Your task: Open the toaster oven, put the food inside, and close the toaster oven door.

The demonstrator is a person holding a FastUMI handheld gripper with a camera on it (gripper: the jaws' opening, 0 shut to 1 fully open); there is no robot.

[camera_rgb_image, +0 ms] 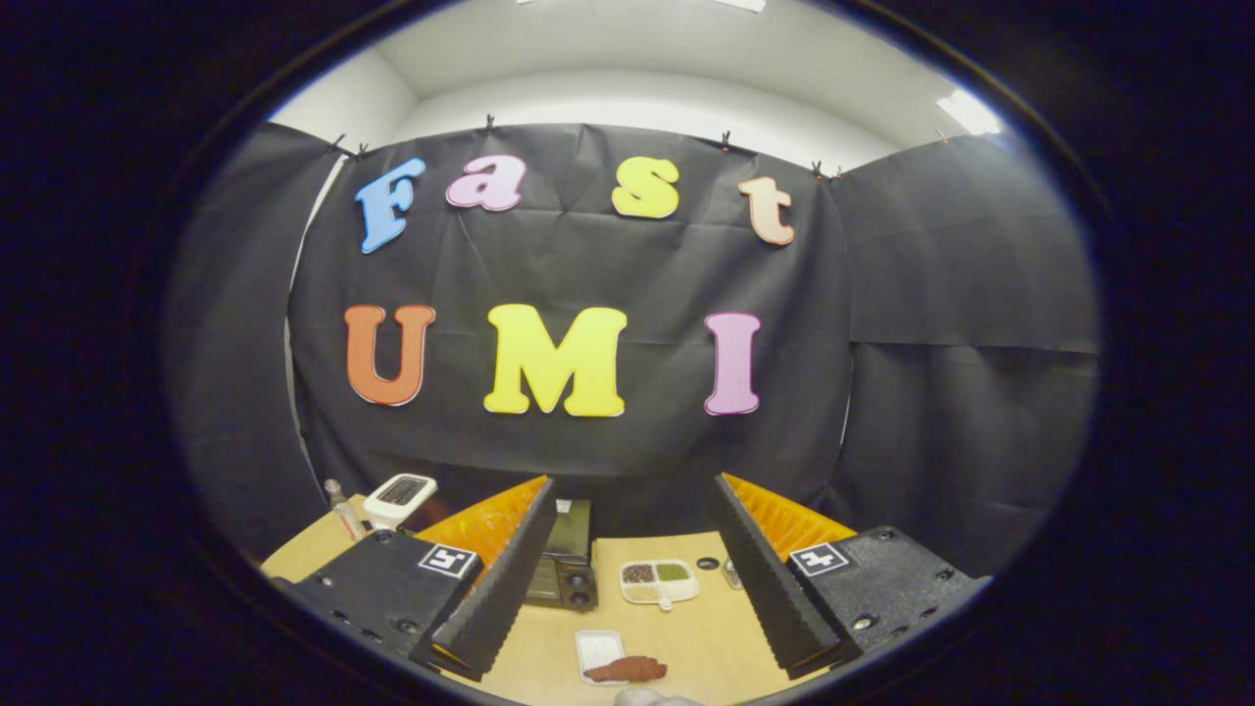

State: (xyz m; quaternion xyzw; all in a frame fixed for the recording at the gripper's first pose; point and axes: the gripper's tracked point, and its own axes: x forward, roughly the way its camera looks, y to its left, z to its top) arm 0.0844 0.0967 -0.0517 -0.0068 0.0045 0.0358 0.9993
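Food (627, 670) lies between the spread fingers (635, 574), toaster oven (564, 567) beside the left one.

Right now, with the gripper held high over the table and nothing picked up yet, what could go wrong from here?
1. The toaster oven sits partly behind one finger, so lining up on its door may be awkward.
2. The brown food lies half off its small white tray; a careless grasp could push it onto the table.
3. The divided dish stands close beside the oven and could be knocked. The gripper is open, holding nothing.
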